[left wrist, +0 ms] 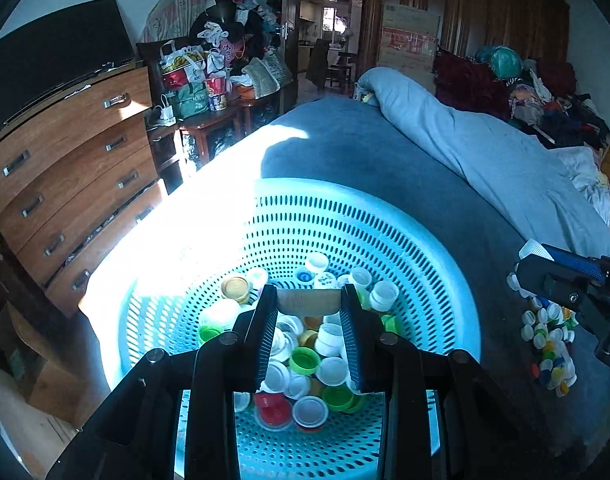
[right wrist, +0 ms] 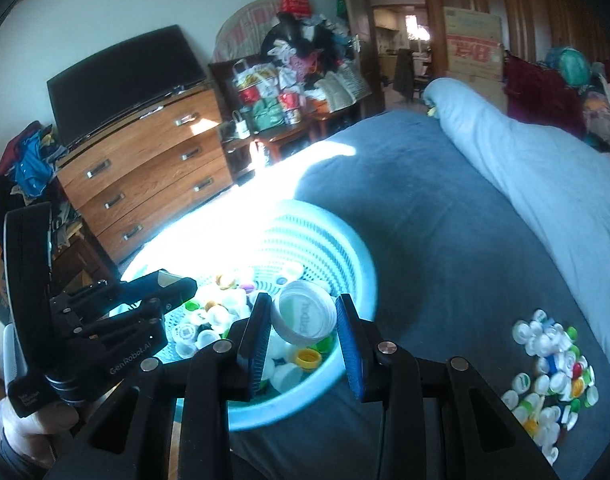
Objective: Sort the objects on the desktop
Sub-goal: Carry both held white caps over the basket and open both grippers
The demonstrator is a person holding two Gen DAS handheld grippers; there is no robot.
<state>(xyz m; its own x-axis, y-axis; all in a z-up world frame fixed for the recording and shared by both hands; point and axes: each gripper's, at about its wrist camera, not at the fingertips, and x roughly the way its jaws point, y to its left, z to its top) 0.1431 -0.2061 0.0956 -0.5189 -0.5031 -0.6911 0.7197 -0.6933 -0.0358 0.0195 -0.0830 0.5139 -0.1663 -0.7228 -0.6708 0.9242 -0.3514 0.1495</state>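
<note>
A light-blue perforated basket (left wrist: 345,220) (right wrist: 367,268) stands on the dark-blue bed and holds several bottle caps in white, green, yellow and red. My left gripper (left wrist: 309,291) hangs over the basket, shut on a tan cap (left wrist: 309,302). My right gripper (right wrist: 303,299) is above the basket's near right rim, shut on a large white cap (right wrist: 305,314) with green print. A loose pile of caps (right wrist: 553,368) (left wrist: 549,344) lies on the bed to the right. In each wrist view the other gripper shows: the right gripper (left wrist: 539,256) and the left gripper (right wrist: 181,282).
A rolled pale-blue quilt (left wrist: 485,152) runs along the bed's right side. Left of the bed stand a wooden dresser (left wrist: 77,168) with a dark TV (left wrist: 53,52) and a cluttered side table (left wrist: 209,92). A hand (right wrist: 21,420) holds the left gripper.
</note>
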